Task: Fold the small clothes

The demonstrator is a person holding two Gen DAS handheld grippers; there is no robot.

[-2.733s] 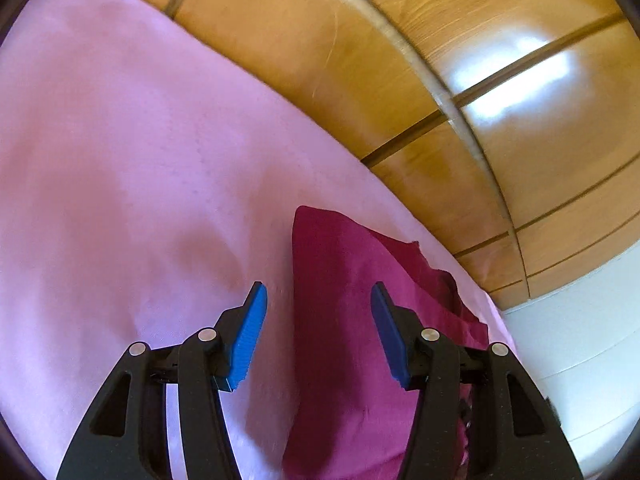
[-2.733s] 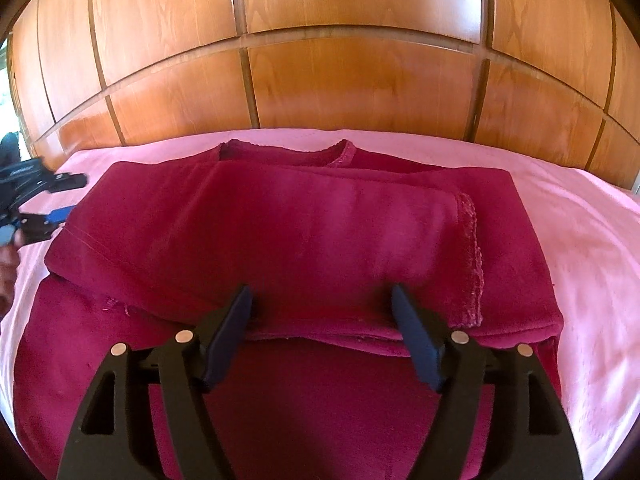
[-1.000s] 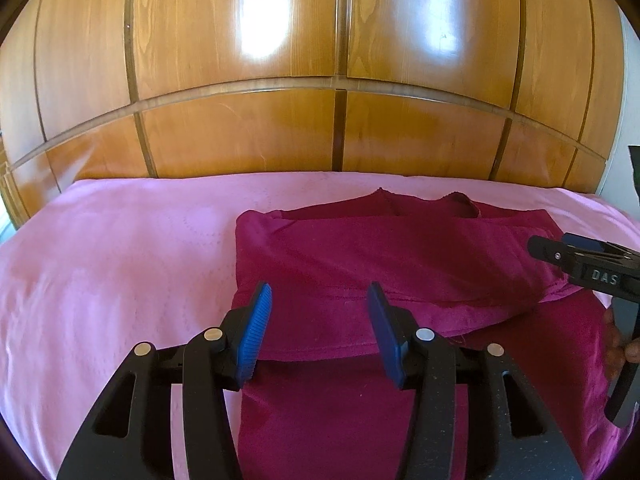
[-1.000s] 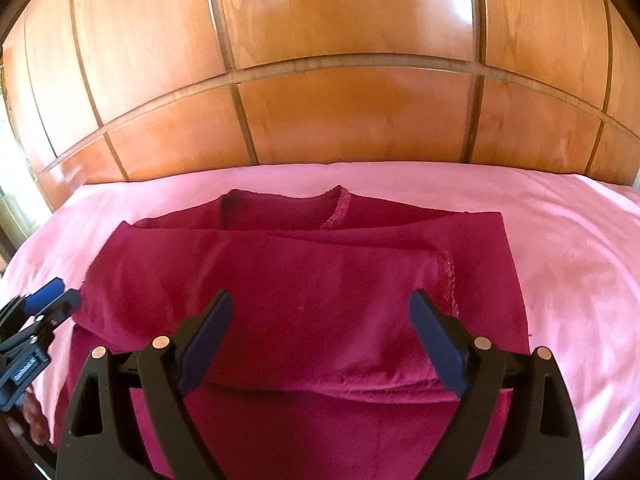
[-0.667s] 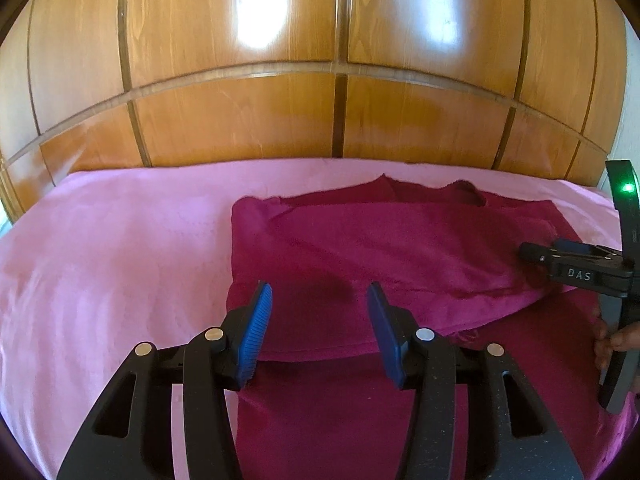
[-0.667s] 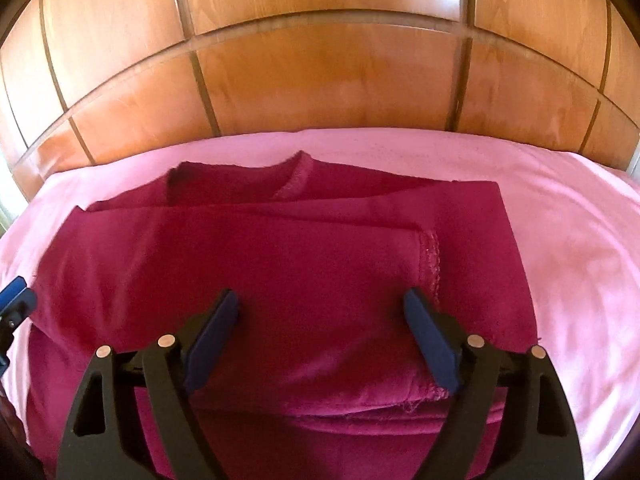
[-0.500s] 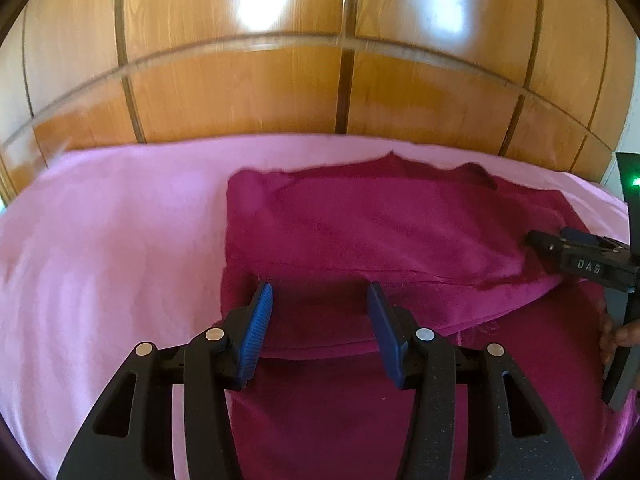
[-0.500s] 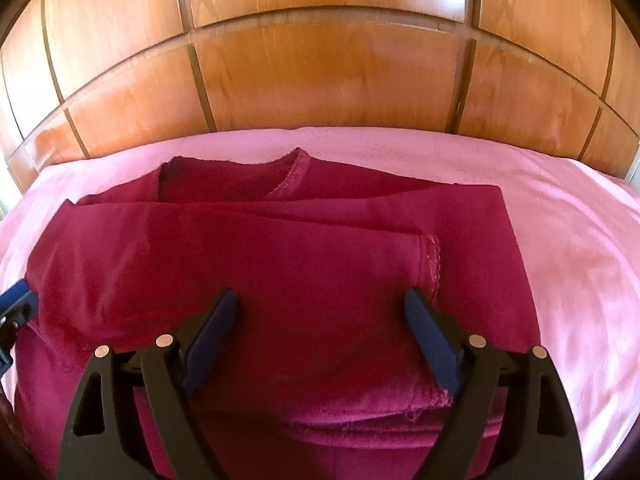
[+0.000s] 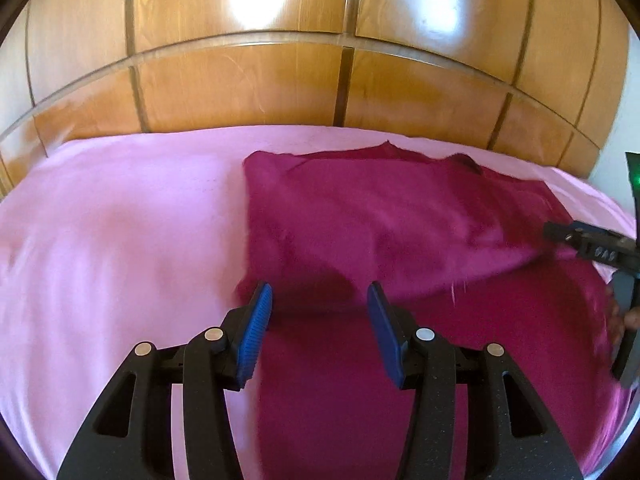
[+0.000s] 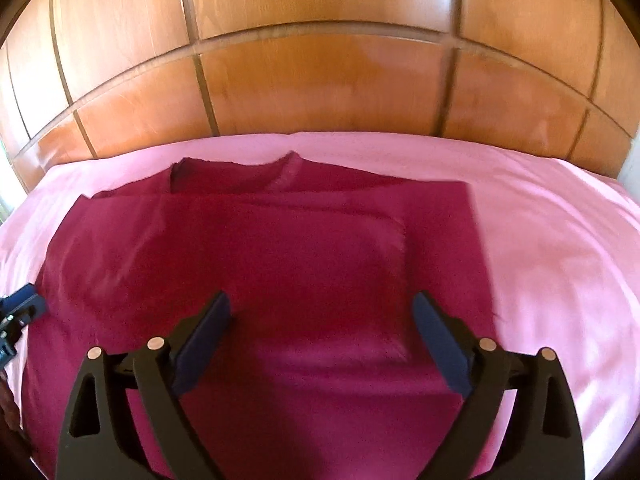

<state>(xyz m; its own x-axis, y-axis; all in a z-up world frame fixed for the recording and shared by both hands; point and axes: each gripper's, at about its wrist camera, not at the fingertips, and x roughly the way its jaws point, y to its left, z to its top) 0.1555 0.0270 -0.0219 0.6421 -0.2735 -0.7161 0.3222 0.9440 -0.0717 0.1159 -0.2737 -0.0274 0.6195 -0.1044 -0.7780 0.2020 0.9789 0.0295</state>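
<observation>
A dark magenta garment (image 9: 380, 232) lies partly folded on a pink sheet, its neckline toward the wooden headboard; it also shows in the right wrist view (image 10: 280, 264). My left gripper (image 9: 316, 304) is open and empty, its blue pads just above the near edge of the folded layer at the garment's left side. My right gripper (image 10: 320, 320) is open and empty, wide over the folded layer at the garment's right side. The right gripper also shows at the right edge of the left wrist view (image 9: 592, 244), and the left gripper at the left edge of the right wrist view (image 10: 16, 312).
The pink sheet (image 9: 120, 232) covers the bed around the garment. A glossy wooden panelled headboard (image 9: 320, 60) stands right behind the bed. A white wall (image 9: 624, 128) shows at the far right.
Both grippers have come down and forward over the near edge of the folded layer. The right gripper's jaws stay wide; the garment looks flatter.
</observation>
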